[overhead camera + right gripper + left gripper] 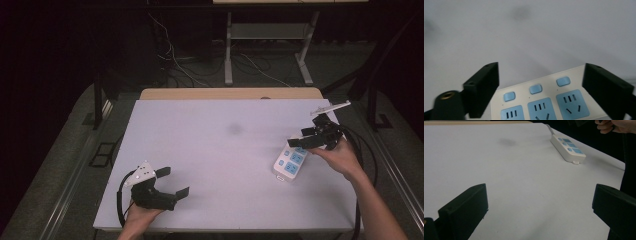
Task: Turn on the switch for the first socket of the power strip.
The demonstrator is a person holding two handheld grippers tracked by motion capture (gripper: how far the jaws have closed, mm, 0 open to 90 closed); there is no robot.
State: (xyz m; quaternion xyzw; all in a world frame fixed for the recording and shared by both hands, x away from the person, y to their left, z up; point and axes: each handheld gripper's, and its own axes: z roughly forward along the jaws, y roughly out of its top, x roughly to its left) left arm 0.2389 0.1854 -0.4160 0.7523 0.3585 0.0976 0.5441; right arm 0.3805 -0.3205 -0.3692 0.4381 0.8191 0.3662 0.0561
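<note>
A white plastic power strip point(290, 161) lies flat near the right edge of the table point(215, 150), a long rounded-corner block with a smooth, slightly glossy shell. Its top carries pale blue square socket faces with dark slots, and beside each a small blue pill-shaped button. In the left gripper view the power strip point(568, 148) sits far off toward the table's edge, a white cord leaving its far end.

The right gripper point(306, 141) hovers over the far end of the power strip, its two blocky matte black jaws spread wide and holding nothing; in the right gripper view the jaws stand on either side of the socket row point(544, 105), whether touching it cannot be told. A grey three-cornered plate rides on top, and a black cable loops off behind the hand point(340, 157).

The left gripper point(172, 182) rests low near the front left corner, jaws likewise wide apart and empty.

The table is covered by a smooth, matte white sheet with a faint dark smudge point(234, 129) near its middle; a strip of light wood point(230, 93) shows along the far edge.
</note>
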